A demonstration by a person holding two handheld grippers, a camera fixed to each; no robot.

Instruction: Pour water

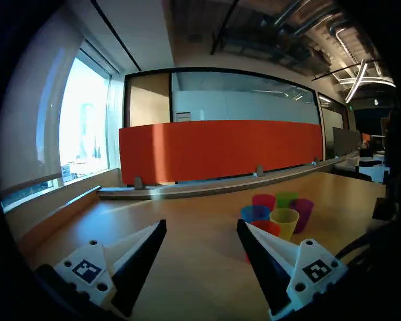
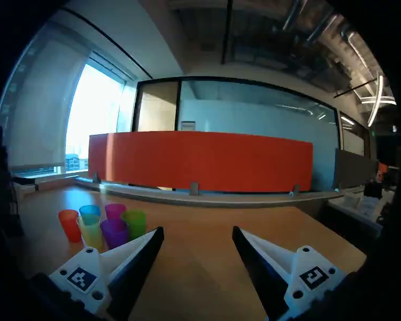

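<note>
While both claws hang empty over the wooden desk (image 1: 200,278), the left gripper (image 1: 200,222) stands wide apart, and the right gripper (image 2: 198,229) just as wide; the cluster of plastic cups (image 1: 278,211) sits packed close together, ahead and right of the left claw, ahead and left of the right one; whether any cup holds water cannot be told from here; this looks like the approach, so an outer cup is the sensible pick, the red cup (image 2: 69,223) or the purple cup (image 1: 302,211); fingers either side at mid-wall, a gentle squeeze since thin plastic probably buckles, then straight up before tilting, or the neighbours may topple.
</note>
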